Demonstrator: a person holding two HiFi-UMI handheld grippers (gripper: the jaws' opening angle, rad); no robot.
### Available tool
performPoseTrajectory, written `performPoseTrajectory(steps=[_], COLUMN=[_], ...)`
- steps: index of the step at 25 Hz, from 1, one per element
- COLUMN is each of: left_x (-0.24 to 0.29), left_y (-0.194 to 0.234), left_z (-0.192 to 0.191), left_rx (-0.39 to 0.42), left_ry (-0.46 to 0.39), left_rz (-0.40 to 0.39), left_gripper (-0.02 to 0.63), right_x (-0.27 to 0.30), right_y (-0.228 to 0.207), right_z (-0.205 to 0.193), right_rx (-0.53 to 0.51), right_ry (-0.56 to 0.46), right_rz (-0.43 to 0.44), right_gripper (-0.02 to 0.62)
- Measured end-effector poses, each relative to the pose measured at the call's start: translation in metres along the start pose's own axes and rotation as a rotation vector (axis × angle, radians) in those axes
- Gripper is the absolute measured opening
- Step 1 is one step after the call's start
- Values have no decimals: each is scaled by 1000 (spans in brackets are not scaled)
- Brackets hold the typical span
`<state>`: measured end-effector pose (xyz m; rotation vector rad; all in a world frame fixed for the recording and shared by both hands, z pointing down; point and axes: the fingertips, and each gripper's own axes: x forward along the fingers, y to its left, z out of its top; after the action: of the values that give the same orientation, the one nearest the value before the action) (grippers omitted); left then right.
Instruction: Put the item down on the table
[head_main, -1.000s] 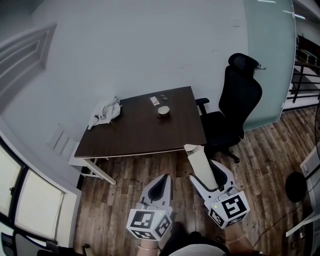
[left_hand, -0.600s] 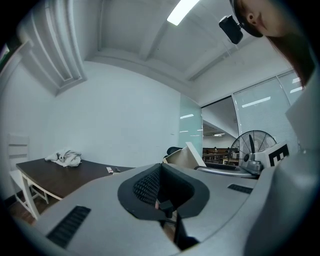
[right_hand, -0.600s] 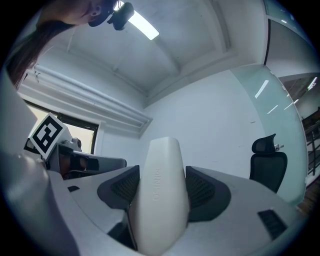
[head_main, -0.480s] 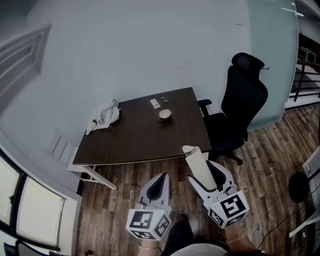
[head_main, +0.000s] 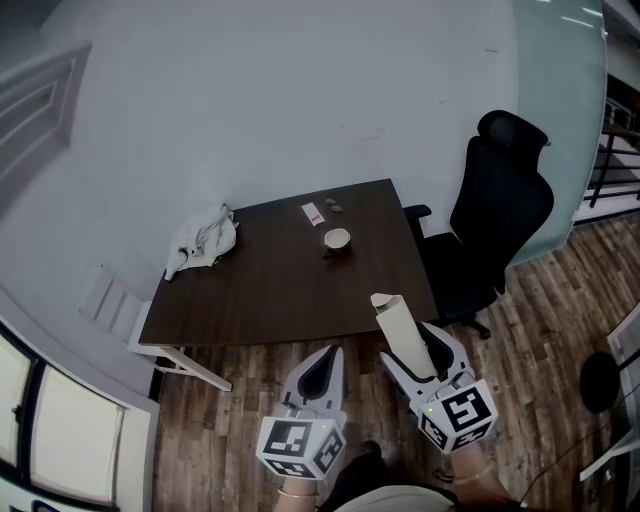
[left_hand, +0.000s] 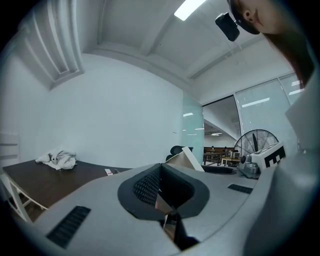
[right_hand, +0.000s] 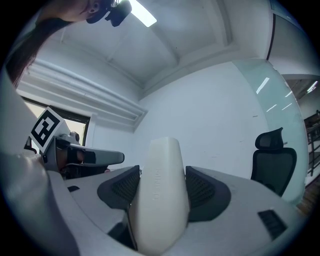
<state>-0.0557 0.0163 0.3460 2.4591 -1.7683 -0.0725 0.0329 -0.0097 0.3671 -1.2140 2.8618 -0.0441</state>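
The white item (head_main: 396, 322) is clamped in our right gripper (head_main: 410, 348), seemingly just short of the table (head_main: 260, 290). Our left gripper (head_main: 318, 372) is closed and empty. Next we reach farther, then lower it.

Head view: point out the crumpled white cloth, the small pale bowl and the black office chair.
crumpled white cloth (head_main: 205, 240), head view, bunched middle.
small pale bowl (head_main: 337, 239), head view, its hollow.
black office chair (head_main: 510, 195), head view, backrest.

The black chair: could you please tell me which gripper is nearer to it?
Right. The right gripper is just below-left of the chair in the head view; the left gripper is farther left, before the table.
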Motion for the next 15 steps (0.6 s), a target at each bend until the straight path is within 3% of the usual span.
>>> performPoseTrajectory(steps=[15], left_x=[60], left_y=[88], left_z=[14], left_rx=[9], left_ry=[15], left_rz=[-91], left_gripper=[17], right_x=[121], right_y=[-7], right_z=[-17], right_rx=[14], right_ry=[62], right_rz=[-40], right_gripper=[295])
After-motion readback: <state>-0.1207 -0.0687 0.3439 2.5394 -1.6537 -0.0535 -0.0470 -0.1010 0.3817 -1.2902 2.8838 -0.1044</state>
